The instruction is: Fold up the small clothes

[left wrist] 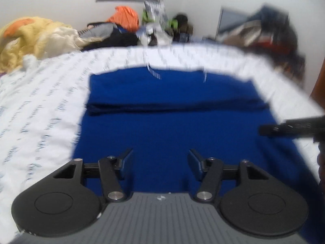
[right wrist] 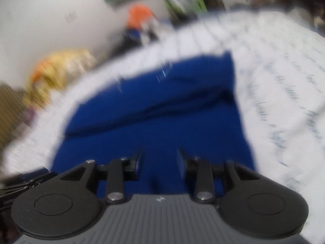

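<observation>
A dark blue garment (left wrist: 172,126) lies flat on the white printed bedsheet (left wrist: 40,111), with a fold ridge running across its middle. My left gripper (left wrist: 160,154) is open and empty, just above the garment's near part. The right gripper's finger (left wrist: 288,129) enters the left wrist view from the right edge over the garment. In the blurred right wrist view my right gripper (right wrist: 159,154) is open and empty above the same blue garment (right wrist: 162,122). The left gripper (right wrist: 22,181) shows at the left edge there.
A yellow and orange quilt (left wrist: 26,38) is bunched at the far left of the bed. A heap of clothes with an orange piece (left wrist: 126,18) lies along the far wall. More piled clothes (left wrist: 268,32) sit at the far right.
</observation>
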A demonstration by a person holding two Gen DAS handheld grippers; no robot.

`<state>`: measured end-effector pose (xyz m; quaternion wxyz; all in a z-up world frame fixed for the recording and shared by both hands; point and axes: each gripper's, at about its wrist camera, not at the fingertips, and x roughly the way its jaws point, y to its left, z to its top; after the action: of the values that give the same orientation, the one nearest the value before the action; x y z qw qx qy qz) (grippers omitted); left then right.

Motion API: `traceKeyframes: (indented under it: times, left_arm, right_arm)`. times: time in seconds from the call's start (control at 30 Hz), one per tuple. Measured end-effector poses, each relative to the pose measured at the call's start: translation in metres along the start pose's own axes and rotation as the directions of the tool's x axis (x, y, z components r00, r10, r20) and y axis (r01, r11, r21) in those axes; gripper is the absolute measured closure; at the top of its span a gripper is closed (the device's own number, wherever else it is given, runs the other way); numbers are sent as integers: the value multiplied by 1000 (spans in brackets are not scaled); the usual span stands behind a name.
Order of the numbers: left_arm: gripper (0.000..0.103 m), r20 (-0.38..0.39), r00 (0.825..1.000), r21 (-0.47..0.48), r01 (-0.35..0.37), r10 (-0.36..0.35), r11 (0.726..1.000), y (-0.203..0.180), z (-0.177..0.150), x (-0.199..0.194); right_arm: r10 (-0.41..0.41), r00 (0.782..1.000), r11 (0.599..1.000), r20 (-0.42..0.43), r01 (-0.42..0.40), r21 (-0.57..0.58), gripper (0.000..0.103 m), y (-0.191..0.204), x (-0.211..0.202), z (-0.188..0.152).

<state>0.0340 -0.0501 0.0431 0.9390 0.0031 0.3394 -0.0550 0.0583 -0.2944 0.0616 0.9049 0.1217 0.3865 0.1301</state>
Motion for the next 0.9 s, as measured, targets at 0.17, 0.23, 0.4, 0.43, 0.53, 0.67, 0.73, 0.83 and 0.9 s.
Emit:
traceKeyframes:
  times: [0.17,0.23,0.4,0.43,0.53,0.67,0.73,0.83,0.9]
  left_arm:
    - [0,1,999,32,-37,37,999,19,-36,5]
    - [0,13,1000,-11,-11,11,1000,32,-41,1]
    - [0,8,999,18,-40,40,999,35,-39,0]
    - [0,9,999,17,-40,40,999,34,-38,2]
    - [0,10,999,17,-35,35,999,34,-41,-4]
    - [0,11,999,14,-36,36,999,33,-43,-13]
    - [0,11,999,15,-37,37,999,32,-44,-14]
    - [0,10,999,15,-37,37,999,33,-44,-15]
    - [0,10,999,15,-37,37,999,33,-44,-15]
  right_arm:
    - [-149,982,938,115,177,-297,44,34,-7,-42]
    - [-200,971,925,130,231,-301,0,31,-27,-68]
    - [-182,977,950,109,203,-236,0,15,-51,-86]
    - [-192,975,945,110,214,-246,0,14,-49,-84]
    - [-191,976,947,108,212,-241,0,12,-44,-78]
    - [-189,976,948,109,210,-240,0,10,-44,-82]
    - [-189,976,948,110,210,-240,0,9,-45,-84]
    - [-189,976,948,110,210,-240,0,9,-45,-83]
    - [-188,976,948,110,210,-240,0,8,-45,-83]
